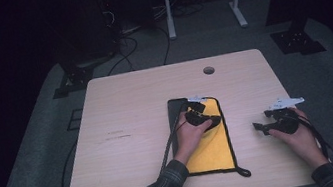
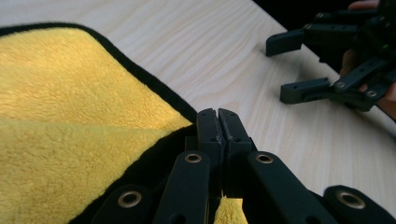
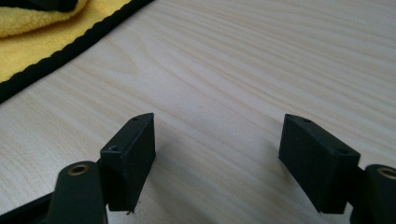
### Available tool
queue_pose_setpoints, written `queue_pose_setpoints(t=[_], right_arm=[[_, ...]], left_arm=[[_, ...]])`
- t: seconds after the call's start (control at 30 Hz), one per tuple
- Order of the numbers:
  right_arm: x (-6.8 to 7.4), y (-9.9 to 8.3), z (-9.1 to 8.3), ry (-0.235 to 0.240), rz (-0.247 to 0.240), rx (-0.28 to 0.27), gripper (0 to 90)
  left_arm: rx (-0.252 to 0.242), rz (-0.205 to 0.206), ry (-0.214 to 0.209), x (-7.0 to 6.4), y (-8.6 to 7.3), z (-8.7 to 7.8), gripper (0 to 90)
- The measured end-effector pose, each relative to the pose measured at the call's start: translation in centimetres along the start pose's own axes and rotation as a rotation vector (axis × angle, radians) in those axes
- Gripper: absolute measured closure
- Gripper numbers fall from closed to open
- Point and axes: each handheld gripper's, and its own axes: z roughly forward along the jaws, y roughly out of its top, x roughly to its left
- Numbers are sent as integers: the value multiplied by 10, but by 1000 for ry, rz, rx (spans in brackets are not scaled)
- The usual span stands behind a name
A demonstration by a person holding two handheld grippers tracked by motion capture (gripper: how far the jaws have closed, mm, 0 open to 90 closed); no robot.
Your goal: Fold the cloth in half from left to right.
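High view: a person at a pale wooden table (image 1: 126, 110) works a yellow cloth (image 1: 213, 147) with the left gripper (image 1: 207, 119) while the right gripper (image 1: 261, 127) waits off to the side.

Left gripper view shows the left gripper (image 2: 218, 116) with its jaws pressed together on the black-trimmed edge of the yellow cloth (image 2: 70, 116), a bit of yellow pile showing between them lower down; part of the cloth is folded over itself. The cloth lies on the table's near middle, right of centre, with a dark strip along its left side and a small black loop at its near right corner. Right gripper view shows the right gripper (image 3: 217, 140) with jaws spread wide and nothing between them, low over bare wood just beside the yellow cloth (image 3: 32, 42), apart from its black edge.
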Motion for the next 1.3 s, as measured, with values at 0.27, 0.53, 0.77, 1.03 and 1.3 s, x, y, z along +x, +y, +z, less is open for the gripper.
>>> queue_pose_setpoints(t=[0.27,0.53,0.77,1.03,1.3], right_arm=[[0,0,0,1,-2,0,259],[0,0,0,1,-3,0,258],[0,0,0,1,-4,1,257],[0,1,1,-2,-7,15,167],[0,1,3,-4,-2,21,133]], left_arm=[[26,25,6,-4,1,1,697],[0,86,52,-11,5,-37,409],[-12,102,122,-6,-6,-81,279],[-37,93,186,4,-27,-119,243],[-50,108,285,10,-49,-159,215]])
